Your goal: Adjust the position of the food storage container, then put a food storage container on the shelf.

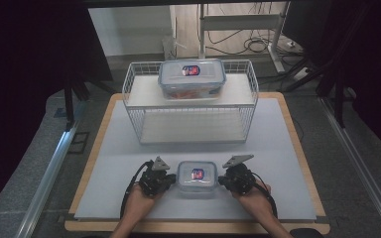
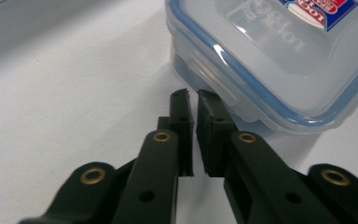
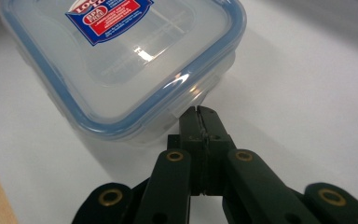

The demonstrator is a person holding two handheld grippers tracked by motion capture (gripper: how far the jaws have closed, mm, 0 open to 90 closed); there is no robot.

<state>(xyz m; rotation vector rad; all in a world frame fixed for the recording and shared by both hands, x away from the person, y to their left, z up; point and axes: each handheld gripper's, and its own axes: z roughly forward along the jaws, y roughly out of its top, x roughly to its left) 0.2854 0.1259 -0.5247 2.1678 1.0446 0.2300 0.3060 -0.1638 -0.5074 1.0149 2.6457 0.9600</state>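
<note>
I've got the small container (image 1: pixel 196 178) near the front of the white mat (image 1: pixel 278 163), between my two tools. Its red-and-blue sticker reads "BPA FREE"; the rest is cut off. Left gripper (image 2: pixel 193 100) is nearly shut, empty, tips at a side clasp. Right gripper (image 3: pixel 200 112) is fully shut, empty, touching a corner.

A small, clear plastic food container (image 1: pixel 196 179) with rounded corners and a blue-rimmed snap lid sits flat and upright on the white table mat, at its near edge, about midway left to right. The lid is on, bearing a red-and-blue label (image 1: pixel 197 174) at its centre. It looks empty.
</note>
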